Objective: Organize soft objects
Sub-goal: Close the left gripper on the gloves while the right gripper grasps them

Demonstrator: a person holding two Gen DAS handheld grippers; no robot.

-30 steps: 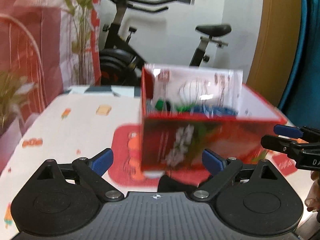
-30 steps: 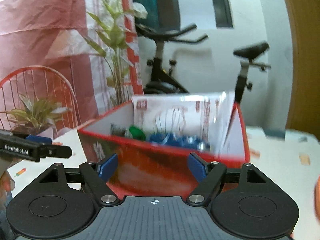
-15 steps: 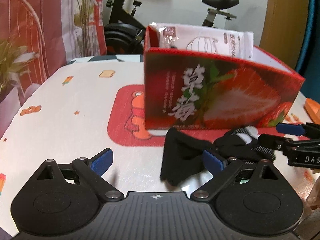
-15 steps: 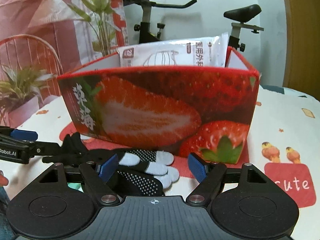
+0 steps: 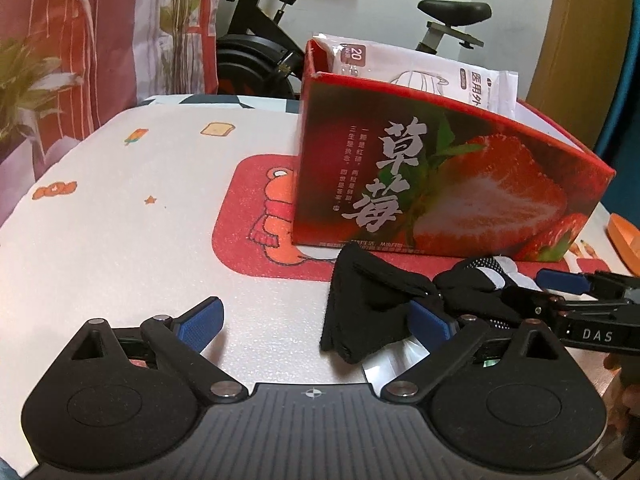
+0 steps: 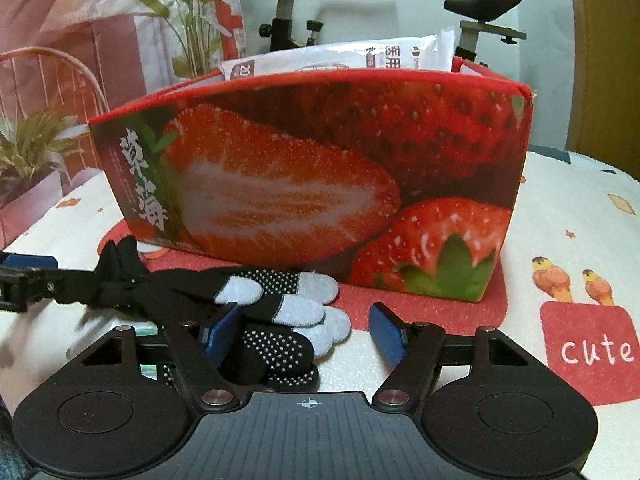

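Observation:
A pair of black gloves with grey fingertips and white dots [image 6: 280, 312] lies on the table in front of a red strawberry-print box [image 6: 320, 176]. In the left wrist view the gloves [image 5: 372, 300] lie by the right finger of my left gripper [image 5: 316, 320], which is open and low over the table. My right gripper [image 6: 304, 332] is open, with the gloves' fingers lying between its pads. A white plastic packet [image 5: 424, 76] stands inside the box [image 5: 440, 184].
The table has a white printed cloth with a red mat [image 5: 256, 208] under the box. An exercise bike [image 5: 280, 40] and plants [image 6: 188, 20] stand behind the table. An orange object [image 5: 626, 236] lies at the right edge.
Both grippers have come down from above the box to table level in front of it. The gloves now lie close between the two grippers.

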